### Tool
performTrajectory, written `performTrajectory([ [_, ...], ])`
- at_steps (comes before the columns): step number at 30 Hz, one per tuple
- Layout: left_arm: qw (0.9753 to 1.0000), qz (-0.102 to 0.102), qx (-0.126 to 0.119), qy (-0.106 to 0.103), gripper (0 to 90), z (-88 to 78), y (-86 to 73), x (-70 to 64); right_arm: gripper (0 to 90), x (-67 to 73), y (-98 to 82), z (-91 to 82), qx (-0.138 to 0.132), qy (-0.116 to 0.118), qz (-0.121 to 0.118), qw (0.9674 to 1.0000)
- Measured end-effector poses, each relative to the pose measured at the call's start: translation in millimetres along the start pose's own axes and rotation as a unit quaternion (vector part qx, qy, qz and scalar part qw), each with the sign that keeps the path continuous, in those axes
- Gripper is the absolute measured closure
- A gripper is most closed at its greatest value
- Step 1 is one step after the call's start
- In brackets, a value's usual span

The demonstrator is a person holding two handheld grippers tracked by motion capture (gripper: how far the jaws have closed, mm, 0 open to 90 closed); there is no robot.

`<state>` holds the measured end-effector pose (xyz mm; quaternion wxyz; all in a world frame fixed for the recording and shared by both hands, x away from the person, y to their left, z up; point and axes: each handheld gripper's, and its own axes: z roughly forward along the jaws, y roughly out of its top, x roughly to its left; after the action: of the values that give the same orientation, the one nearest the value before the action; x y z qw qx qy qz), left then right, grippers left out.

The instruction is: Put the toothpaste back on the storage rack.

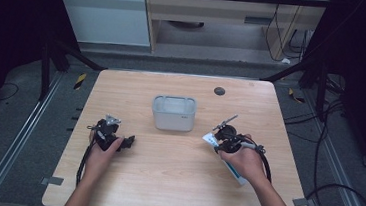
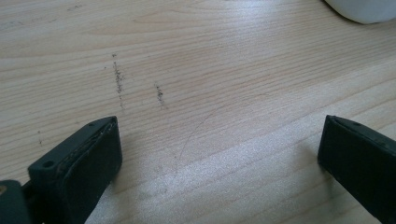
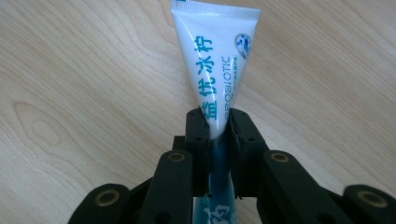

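Observation:
A white toothpaste tube (image 3: 212, 60) with teal lettering lies on the wooden table; my right gripper (image 3: 217, 121) is shut on its middle, jaws squeezing both sides. In the high view the tube (image 1: 210, 139) pokes out left of the right gripper (image 1: 224, 139), and its other end (image 1: 237, 176) shows below the hand. My left gripper (image 1: 128, 142) rests low at the table's left with its jaws wide apart. In the left gripper view the left gripper (image 2: 219, 144) has bare wood between its fingers (image 2: 93, 154).
A white rectangular bin (image 1: 173, 113) stands mid-table, between and beyond both grippers; its corner (image 2: 359, 9) shows in the left gripper view. A dark round hole (image 1: 219, 91) sits near the table's far edge. Cables trail over the floor on the right.

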<state>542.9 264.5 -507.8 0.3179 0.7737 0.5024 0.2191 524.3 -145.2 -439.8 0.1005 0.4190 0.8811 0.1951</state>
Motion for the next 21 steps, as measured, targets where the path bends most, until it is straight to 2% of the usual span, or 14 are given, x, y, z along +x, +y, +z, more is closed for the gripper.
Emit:
performTrajectory([
  [13,1.0,0.0,0.0,0.0,0.0,0.1,0.1,0.0,79.3,-14.8,14.7,-33.0,-0.034,-0.019,0.005,0.9992],
  [21,1.0,0.0,0.0,0.0,0.0,0.2,0.2,0.0,79.3,-19.7,20.8,-46.7,-0.059,-0.024,0.012,0.9979],
])
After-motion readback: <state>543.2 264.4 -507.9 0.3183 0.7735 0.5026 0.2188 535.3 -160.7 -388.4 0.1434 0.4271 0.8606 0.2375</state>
